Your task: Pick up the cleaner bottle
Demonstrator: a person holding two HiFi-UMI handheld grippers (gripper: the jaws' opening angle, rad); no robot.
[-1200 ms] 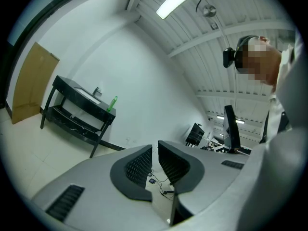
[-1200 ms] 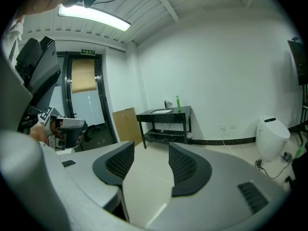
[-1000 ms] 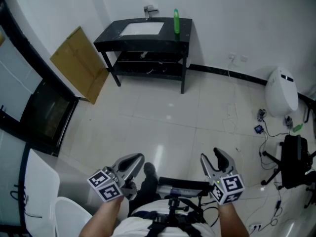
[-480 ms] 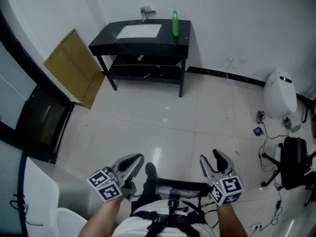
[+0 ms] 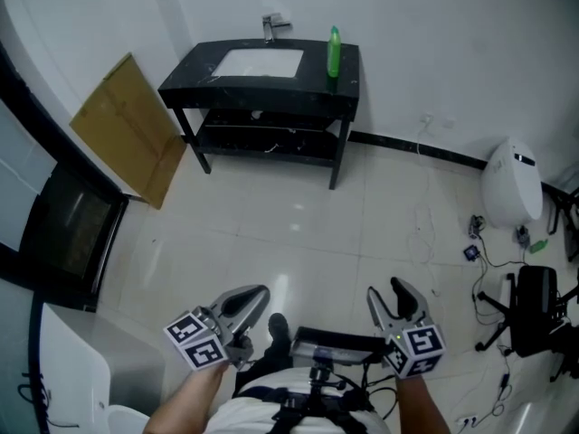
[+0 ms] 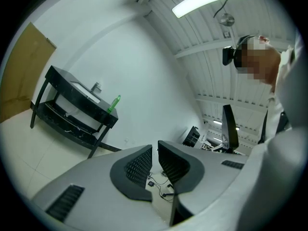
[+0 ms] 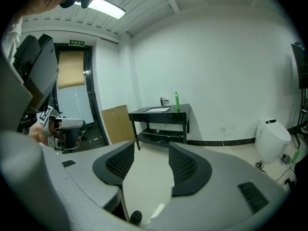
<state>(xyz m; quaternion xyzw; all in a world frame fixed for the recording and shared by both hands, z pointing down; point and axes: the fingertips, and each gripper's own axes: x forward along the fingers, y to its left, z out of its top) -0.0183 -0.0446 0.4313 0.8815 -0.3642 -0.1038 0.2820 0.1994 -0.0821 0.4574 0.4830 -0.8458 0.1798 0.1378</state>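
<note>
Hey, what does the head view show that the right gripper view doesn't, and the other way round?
Only the head view shows the right gripper from outside, with its marker cube, and a black wheeled chair at the right. Only the right gripper view shows the ceiling lamp, the green sign over the doorway, and that gripper's jaws head-on, apart with nothing between them. Both show the green cleaner bottle standing on the black sink stand, the cardboard sheet and the white rounded unit.

One bottle (image 5: 334,51), seemingly; two hand-held grippers (image 5: 257,294) (image 5: 387,291)
</note>
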